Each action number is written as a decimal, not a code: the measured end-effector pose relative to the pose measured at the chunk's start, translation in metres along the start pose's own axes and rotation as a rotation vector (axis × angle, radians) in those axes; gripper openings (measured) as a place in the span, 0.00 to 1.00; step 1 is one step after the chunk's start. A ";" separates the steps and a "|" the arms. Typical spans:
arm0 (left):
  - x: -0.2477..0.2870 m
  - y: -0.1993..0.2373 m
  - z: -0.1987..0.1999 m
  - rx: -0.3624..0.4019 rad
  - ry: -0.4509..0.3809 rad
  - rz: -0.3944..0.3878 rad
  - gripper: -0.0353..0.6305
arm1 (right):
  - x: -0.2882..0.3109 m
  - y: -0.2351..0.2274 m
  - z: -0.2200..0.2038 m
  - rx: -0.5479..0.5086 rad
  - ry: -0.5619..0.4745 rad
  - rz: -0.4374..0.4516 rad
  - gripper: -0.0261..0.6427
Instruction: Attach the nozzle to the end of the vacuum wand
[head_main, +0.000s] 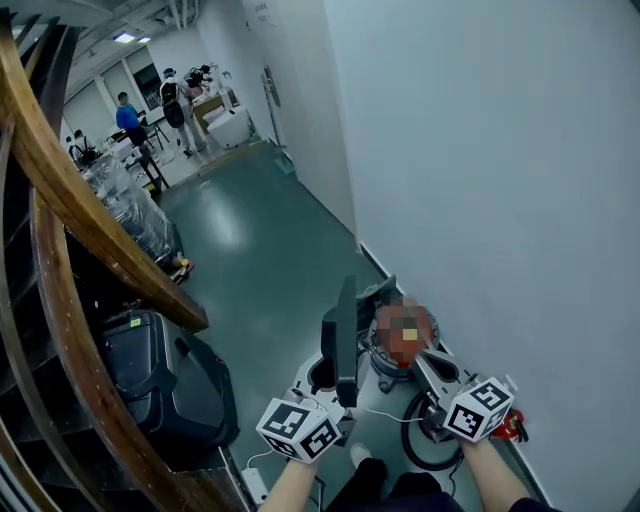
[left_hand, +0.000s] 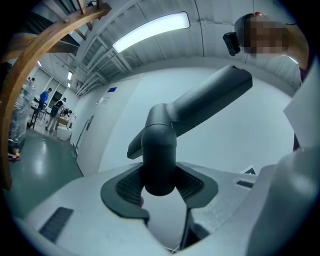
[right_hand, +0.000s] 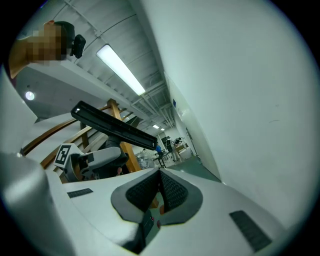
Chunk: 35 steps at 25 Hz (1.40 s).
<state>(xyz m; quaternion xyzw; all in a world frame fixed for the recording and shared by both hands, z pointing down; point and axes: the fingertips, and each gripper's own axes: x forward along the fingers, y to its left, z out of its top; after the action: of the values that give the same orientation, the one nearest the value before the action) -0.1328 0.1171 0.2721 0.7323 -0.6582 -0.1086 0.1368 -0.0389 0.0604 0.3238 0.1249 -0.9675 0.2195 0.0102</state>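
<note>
In the head view, gripping a dark grey nozzle (head_main: 347, 330) upright in the left gripper (head_main: 328, 375), over the green floor (head_main: 260, 260) and near a vacuum cleaner (head_main: 388, 360) sitting at the foot of the white wall (head_main: 480, 200); holding the right gripper (head_main: 425, 358) alongside, closer to the wall; showing black-and-white square markers on both grippers' cubes, patterns only, no letters to read. In the left gripper view, clenching the ribbed fingers (left_hand: 127, 186) on the nozzle's round neck, with its flat head slanting up to the right; showing a small blue sign (left_hand: 111, 90) on the far wall, too small to read. In the right gripper view, pressing that gripper's fingers (right_hand: 172, 192) together with nothing between them; showing the nozzle's long flat head off to the left, above the left gripper and its marker cube.
</note>
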 end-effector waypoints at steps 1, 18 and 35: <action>0.003 0.007 0.001 -0.003 0.002 -0.008 0.32 | 0.006 -0.002 0.000 -0.002 0.000 -0.010 0.06; 0.106 0.096 -0.017 -0.068 0.064 -0.088 0.32 | 0.081 -0.095 -0.008 0.026 0.037 -0.146 0.06; 0.246 0.160 -0.048 -0.120 0.099 -0.129 0.32 | 0.142 -0.225 -0.011 0.024 0.096 -0.211 0.06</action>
<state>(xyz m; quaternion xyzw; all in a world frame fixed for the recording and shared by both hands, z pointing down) -0.2389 -0.1404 0.3775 0.7683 -0.5943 -0.1200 0.2053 -0.1213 -0.1649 0.4392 0.2154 -0.9447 0.2345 0.0780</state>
